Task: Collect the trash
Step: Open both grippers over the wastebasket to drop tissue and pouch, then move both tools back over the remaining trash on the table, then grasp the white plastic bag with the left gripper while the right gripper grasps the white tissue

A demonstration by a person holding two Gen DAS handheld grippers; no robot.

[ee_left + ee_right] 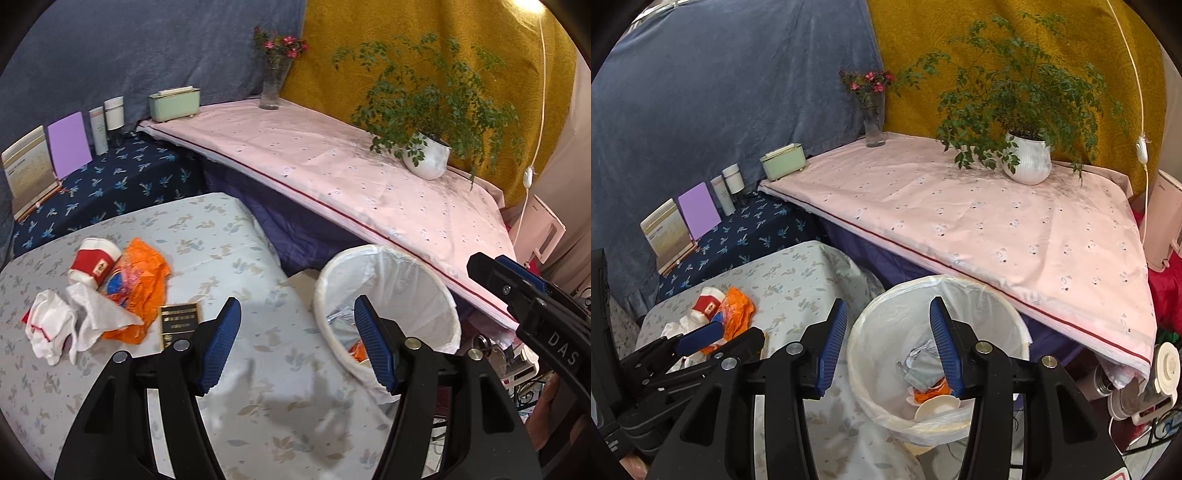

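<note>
On the pale floral table (221, 236) lies a pile of trash: a red-and-white paper cup (94, 260) on its side, an orange plastic bag (144, 284), crumpled white tissues (98, 314) and a dark gold-edged packet (181, 321). My left gripper (297, 306) hovers open and empty over the table's right edge, right of the pile. Beside the table stands a white-lined bin (960, 295) holding a grey wrapper (921, 363), orange scraps and a white cup. My right gripper (889, 306) is open above the bin's left rim with nothing between its fingers.
A pink-covered table (979, 229) behind the bin carries a potted plant (1028, 158), a flower vase (873, 125) and a green box (783, 160). On a dark blue patterned surface (122, 184) stand bottles, a purple card and a booklet. Cluttered items sit low at the right.
</note>
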